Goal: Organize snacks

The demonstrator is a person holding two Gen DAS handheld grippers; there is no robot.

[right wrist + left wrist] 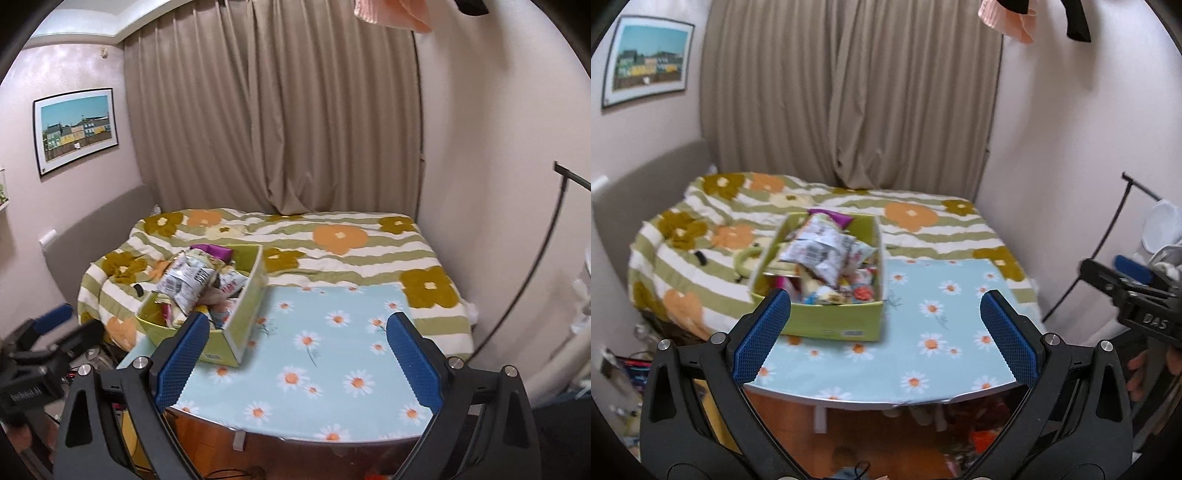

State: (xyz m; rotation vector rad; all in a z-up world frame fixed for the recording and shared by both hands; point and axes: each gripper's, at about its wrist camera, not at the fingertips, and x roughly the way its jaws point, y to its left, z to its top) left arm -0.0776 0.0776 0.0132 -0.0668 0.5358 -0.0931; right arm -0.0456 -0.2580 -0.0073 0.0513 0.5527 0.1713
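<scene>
Hovering with fingers spread wide and empty, the left gripper (884, 332) and right gripper (295, 354) are facing the snack-heaped green box (827, 325) at ten o'clock on the daisy table (942, 332); any reach is wanting a slow, level approach, as the heaped packets (820, 254) look ready to slide.

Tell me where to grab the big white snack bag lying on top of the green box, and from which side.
Grip the white snack bag by its crimped lower end, coming from above. It lies heaped highest on the pile, above the green box walls, so that flat edge looks free. The left gripper, open, seems nearest.
</scene>
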